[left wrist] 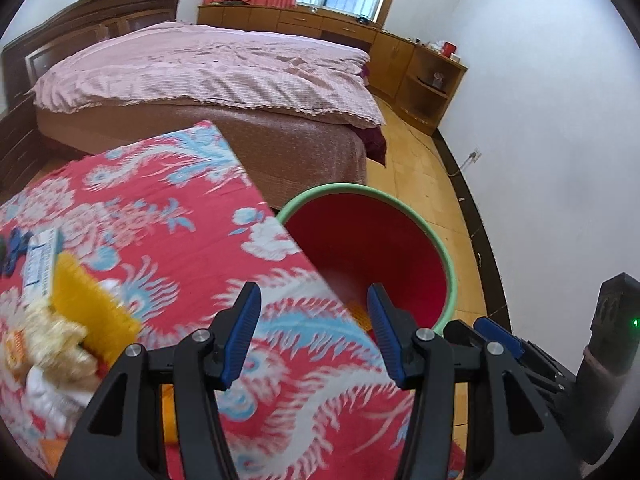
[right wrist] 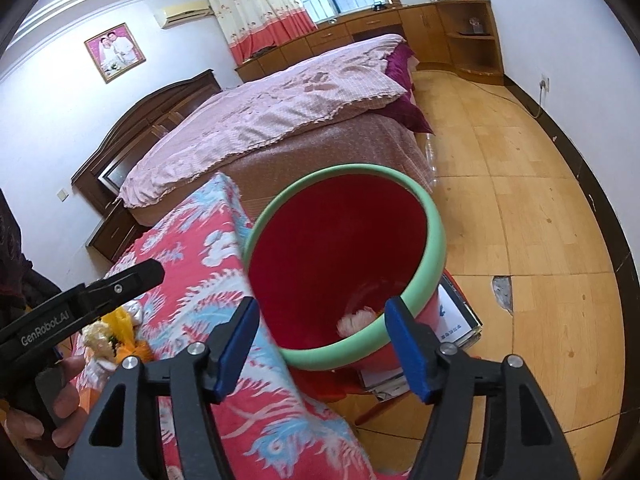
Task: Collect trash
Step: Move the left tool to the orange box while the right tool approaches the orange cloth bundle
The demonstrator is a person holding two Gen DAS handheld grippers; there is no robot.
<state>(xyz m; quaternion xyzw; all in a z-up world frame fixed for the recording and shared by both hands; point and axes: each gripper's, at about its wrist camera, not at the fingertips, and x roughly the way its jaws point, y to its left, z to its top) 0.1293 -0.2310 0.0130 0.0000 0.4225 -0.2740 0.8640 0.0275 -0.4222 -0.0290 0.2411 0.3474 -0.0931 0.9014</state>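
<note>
A red bucket with a green rim stands beside the table, below its edge. Crumpled pale trash lies at the bucket's bottom. On the red flowered tablecloth lies a trash pile: a yellow wrapper, a white and blue carton and crumpled pale wrappers. My left gripper is open and empty above the table's edge. My right gripper is open and empty over the bucket's near rim. Its fingers show in the left wrist view.
A bed with a pink cover stands behind the table. Wooden cabinets line the far wall. The bucket rests on a stack of papers. A hand holds the left gripper. Wooden floor lies to the right.
</note>
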